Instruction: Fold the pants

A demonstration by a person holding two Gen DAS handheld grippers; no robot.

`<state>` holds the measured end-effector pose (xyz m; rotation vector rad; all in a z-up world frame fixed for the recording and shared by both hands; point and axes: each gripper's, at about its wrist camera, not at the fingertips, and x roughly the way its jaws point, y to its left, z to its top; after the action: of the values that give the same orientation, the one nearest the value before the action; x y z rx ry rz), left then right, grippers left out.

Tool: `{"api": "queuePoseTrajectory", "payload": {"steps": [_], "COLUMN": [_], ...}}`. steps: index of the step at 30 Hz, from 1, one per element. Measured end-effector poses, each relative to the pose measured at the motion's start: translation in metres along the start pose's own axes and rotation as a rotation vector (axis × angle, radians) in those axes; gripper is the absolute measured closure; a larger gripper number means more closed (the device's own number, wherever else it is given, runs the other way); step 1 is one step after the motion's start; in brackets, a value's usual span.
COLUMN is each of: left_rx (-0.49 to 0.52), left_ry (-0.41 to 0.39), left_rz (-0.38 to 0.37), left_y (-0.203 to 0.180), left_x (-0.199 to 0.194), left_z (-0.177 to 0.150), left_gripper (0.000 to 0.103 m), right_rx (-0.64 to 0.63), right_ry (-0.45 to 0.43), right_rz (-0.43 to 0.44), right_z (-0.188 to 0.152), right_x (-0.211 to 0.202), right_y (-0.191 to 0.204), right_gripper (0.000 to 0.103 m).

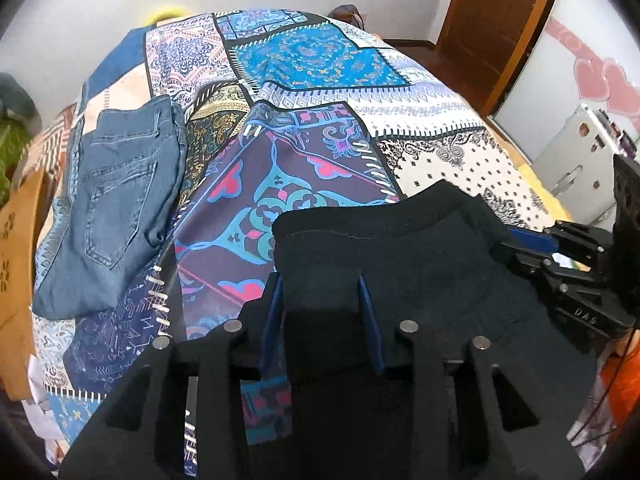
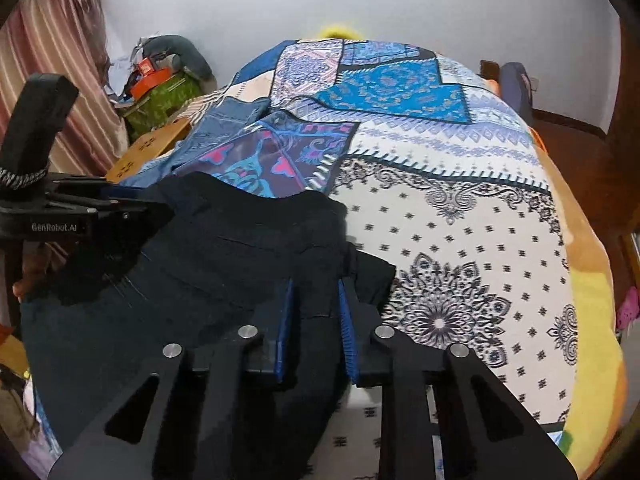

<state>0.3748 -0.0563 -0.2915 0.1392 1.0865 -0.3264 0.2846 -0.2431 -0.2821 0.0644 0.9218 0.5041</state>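
Black pants (image 1: 400, 256) lie on the patterned bedspread (image 1: 320, 60), near the front edge. My left gripper (image 1: 320, 284) is open, its blue pads on either side of the black cloth at the left part of the pants. My right gripper (image 2: 314, 288) is open too, its pads astride the right edge of the black pants (image 2: 224, 248). Each gripper shows from the side in the other's view: the right gripper (image 1: 516, 244) touches the pants' right edge, and the left gripper (image 2: 132, 210) sits at their left edge.
Folded blue jeans (image 1: 116, 200) lie on the left of the bed; they also show in the right wrist view (image 2: 228, 120). A wooden door (image 1: 500, 12) stands at the back right. Boxes and clutter (image 2: 160, 80) sit beside a striped curtain (image 2: 56, 60).
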Motion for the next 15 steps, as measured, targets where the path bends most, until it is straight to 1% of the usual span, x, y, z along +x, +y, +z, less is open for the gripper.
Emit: {"api": "queuePoseTrajectory", "payload": {"steps": [2, 4, 5, 8, 9, 10, 12, 15], "left_rx": [0.019, 0.026, 0.028, 0.053, 0.062, 0.067, 0.079, 0.112], "left_ry": [0.006, 0.005, -0.003, -0.075, -0.093, -0.107, -0.123, -0.105], "left_rz": [0.025, 0.039, 0.05, 0.117, 0.127, 0.128, 0.105, 0.096], "left_y": [-0.002, -0.002, -0.003, -0.007, -0.008, -0.011, -0.017, -0.031], "left_x": [0.001, -0.008, -0.015, -0.046, -0.055, -0.064, -0.079, -0.08], "left_z": [0.0, 0.001, 0.002, 0.0, -0.001, -0.003, -0.011, -0.026], "left_gripper": [0.063, 0.063, 0.063, 0.063, 0.063, 0.063, 0.063, 0.063], "right_rx": [0.014, 0.015, 0.01, -0.011, -0.019, -0.031, -0.052, -0.084], "right_ry": [0.016, 0.02, 0.018, -0.003, -0.015, -0.03, -0.055, -0.069], "right_rz": [-0.004, -0.02, -0.025, -0.032, -0.03, -0.024, -0.006, 0.036], "right_z": [-0.002, -0.001, 0.001, 0.004, 0.005, 0.006, 0.006, 0.002], "right_x": [0.003, -0.002, -0.005, -0.026, -0.033, -0.042, -0.054, -0.063], "right_y": [-0.005, -0.003, -0.002, 0.005, 0.009, 0.014, 0.025, 0.043], "right_gripper": [0.083, 0.078, 0.078, 0.076, 0.074, 0.07, 0.066, 0.064]}}
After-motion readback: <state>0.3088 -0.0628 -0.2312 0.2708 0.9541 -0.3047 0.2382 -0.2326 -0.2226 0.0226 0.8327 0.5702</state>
